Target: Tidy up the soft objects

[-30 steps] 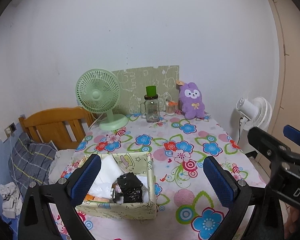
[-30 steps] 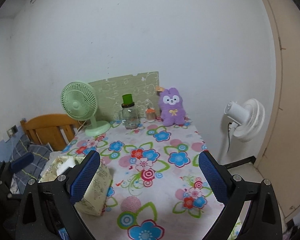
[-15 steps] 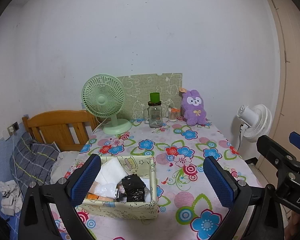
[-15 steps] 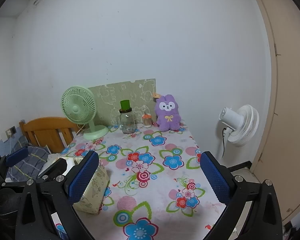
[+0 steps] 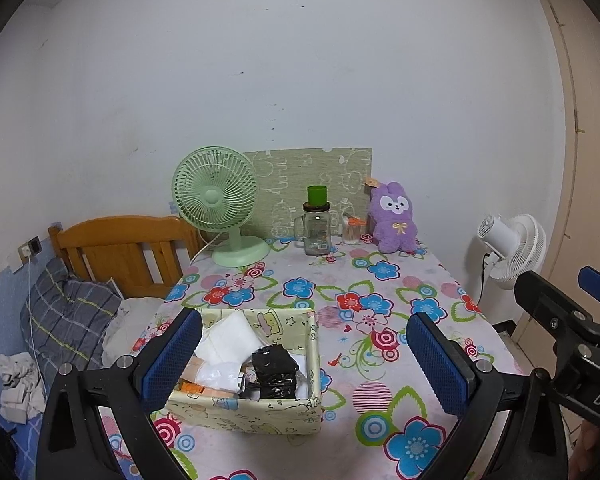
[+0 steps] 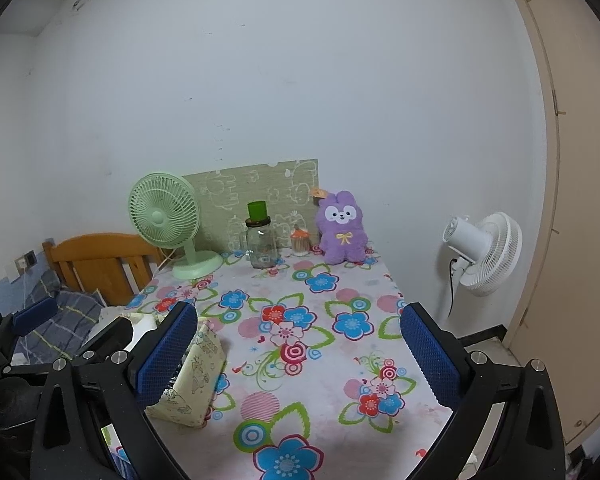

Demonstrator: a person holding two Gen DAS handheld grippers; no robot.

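Note:
A purple plush bunny sits upright at the far edge of the flowered table, against the wall. Near the table's front left stands a pale yellow patterned box holding white soft packs and a black crinkled bundle. My left gripper hovers open above the box's right side, nothing between its blue pads. Over the table's front middle, my right gripper is open and empty too. Its frame shows at the right of the left wrist view.
At the far edge stand a green desk fan, a glass jar with a green cup on top and a small orange-lidded jar. A white floor fan is right of the table; a wooden headboard and bedding lie left.
Both grippers have pulled back and risen a little, so the table and box look farther away. Both stay open and empty; nothing on the table moved.

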